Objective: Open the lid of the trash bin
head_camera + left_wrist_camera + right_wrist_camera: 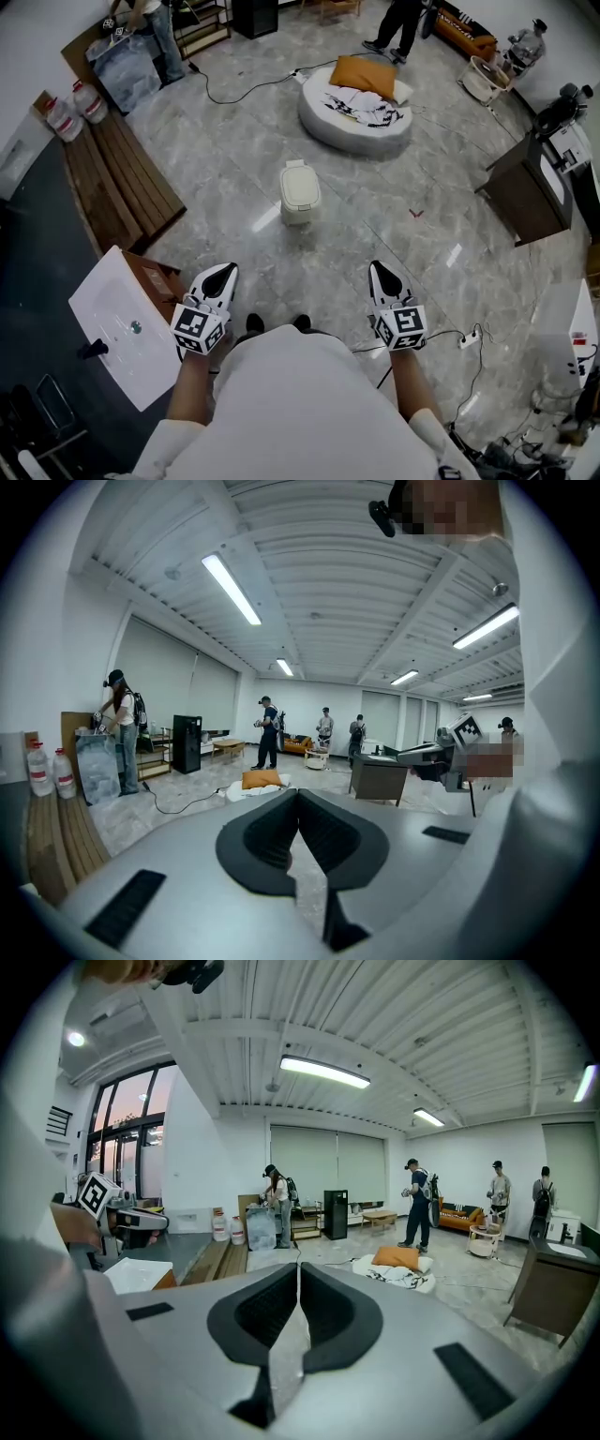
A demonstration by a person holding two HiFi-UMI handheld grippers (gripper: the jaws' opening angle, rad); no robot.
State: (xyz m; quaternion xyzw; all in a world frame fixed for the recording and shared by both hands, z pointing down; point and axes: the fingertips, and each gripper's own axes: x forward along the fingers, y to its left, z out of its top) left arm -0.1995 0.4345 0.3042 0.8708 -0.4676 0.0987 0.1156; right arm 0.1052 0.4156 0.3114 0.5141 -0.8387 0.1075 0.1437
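I'm facing the closed trash bin [299, 192].
I'm holding left gripper [223, 270] and right gripper [378, 267] pressed together, empty.

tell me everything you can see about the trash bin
The trash bin is small and off-white with rounded corners, and looks like plastic. Its lid is shut. It stands upright and alone on the grey marble-look floor, touching nothing else, between the person and the round white cushion.
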